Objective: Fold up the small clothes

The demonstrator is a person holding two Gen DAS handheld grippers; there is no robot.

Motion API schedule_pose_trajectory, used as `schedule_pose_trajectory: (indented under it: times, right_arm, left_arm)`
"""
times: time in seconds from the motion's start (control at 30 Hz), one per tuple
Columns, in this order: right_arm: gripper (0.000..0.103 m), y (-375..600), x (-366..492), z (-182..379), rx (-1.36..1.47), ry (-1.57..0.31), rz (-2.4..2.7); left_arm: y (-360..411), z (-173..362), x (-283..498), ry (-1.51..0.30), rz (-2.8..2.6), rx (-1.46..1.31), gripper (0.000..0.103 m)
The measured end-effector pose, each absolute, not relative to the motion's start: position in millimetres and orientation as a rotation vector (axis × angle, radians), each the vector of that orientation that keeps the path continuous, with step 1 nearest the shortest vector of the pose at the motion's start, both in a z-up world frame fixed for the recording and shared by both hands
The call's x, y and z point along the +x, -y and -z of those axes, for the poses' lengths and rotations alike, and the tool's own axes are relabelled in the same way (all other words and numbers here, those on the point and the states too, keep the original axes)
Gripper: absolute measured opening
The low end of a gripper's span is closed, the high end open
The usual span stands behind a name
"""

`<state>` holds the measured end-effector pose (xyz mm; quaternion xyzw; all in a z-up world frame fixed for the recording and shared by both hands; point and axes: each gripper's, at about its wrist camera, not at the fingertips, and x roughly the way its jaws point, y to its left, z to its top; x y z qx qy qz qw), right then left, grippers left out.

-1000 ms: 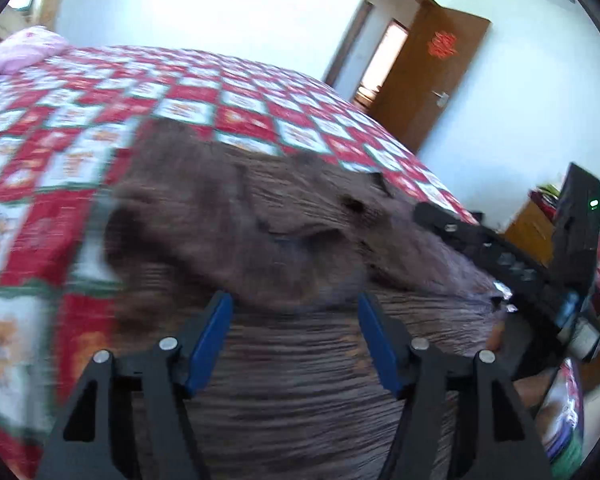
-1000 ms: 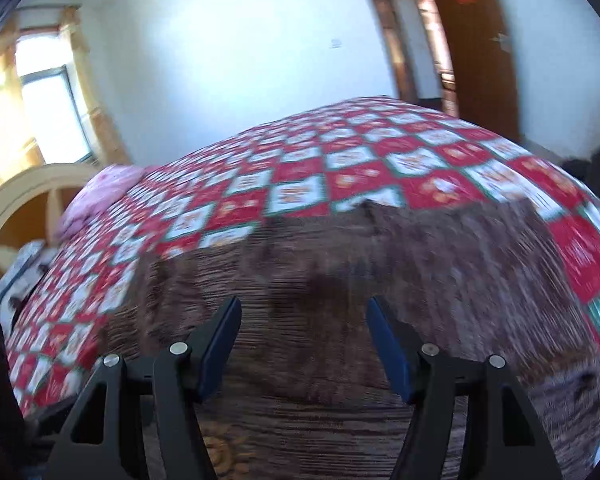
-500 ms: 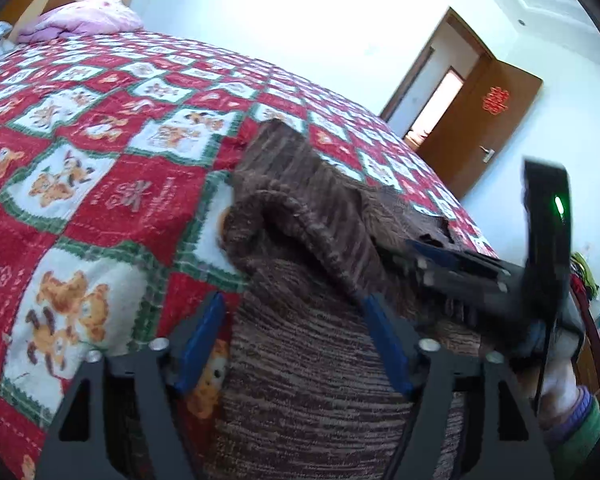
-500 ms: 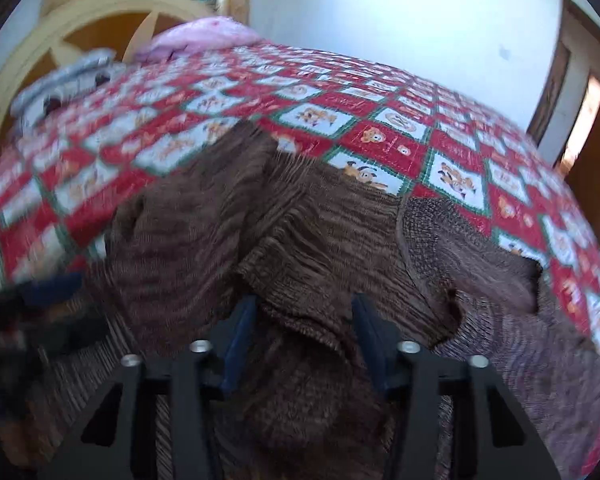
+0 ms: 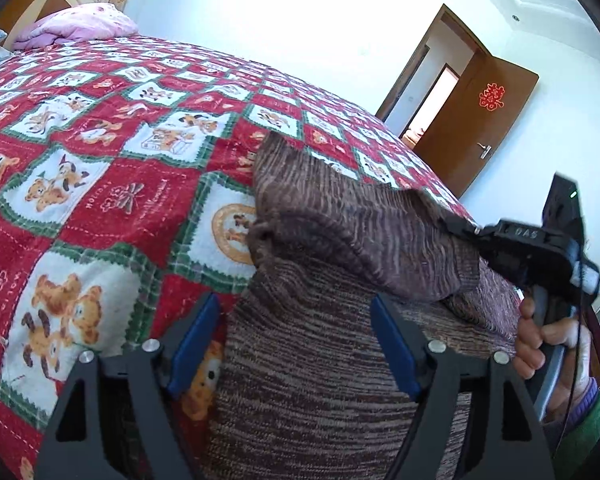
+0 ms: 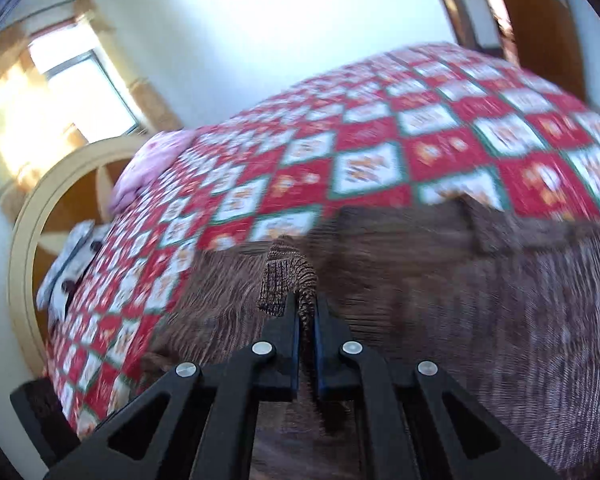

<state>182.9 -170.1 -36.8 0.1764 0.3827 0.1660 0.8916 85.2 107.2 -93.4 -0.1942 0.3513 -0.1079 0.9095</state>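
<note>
Since before, right gripper (image 6: 307, 320) newly clamping one sweater (image 5: 340, 344)

Taking the brown knit sweater (image 5: 340, 320) as the landmark: to its left the red checked bedspread (image 5: 100, 184) lies flat and bare all the way back to the pink pillow (image 5: 76, 28) by the headboard, so that side is open for a gripper to pass. On the sweater itself a folded-over flap makes a raised ridge across the middle. At the sweater's right edge the way is blocked by the right gripper (image 6: 307, 312), pinched tight on a bunch of knit and lifting it (the right wrist view is blurred, so the cloth beyond is hard to read). The left gripper (image 5: 296, 344) hovers spread wide over the sweater's near left edge.
</note>
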Motion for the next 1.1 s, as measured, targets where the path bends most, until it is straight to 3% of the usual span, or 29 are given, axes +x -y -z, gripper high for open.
schedule_pose_trajectory:
  times: [0.13, 0.33, 0.63, 0.83, 0.97, 1.1]
  right_arm:
    - [0.008, 190.2, 188.6, 57.7, 0.425, -0.864, -0.262]
    - [0.008, 223.2, 155.6, 33.9, 0.551, -0.683, -0.093]
    - [0.008, 130.9, 190.4, 49.9, 0.196, -0.895, -0.418]
    - [0.008, 194.7, 236.9, 55.3, 0.347, -0.856, -0.060]
    - [0.011, 196.1, 207.1, 42.3, 0.407, -0.824, -0.146]
    - [0.012, 124.1, 167.8, 37.6, 0.226, -0.847, -0.405]
  left_arm:
    - [-106.9, 93.5, 85.6, -0.725, 0.221, -0.394, 0.081]
    - [-106.6, 93.5, 86.1, -0.726, 0.222, -0.389, 0.082]
    - [-105.6, 93.5, 86.5, -0.723, 0.223, -0.373, 0.084]
    - [-107.4, 94.0, 86.9, -0.721, 0.228, -0.376, 0.084]
    - [-108.2, 94.3, 86.0, -0.711, 0.239, -0.383, 0.087]
    - [-107.8, 93.5, 85.7, -0.716, 0.238, -0.384, 0.087]
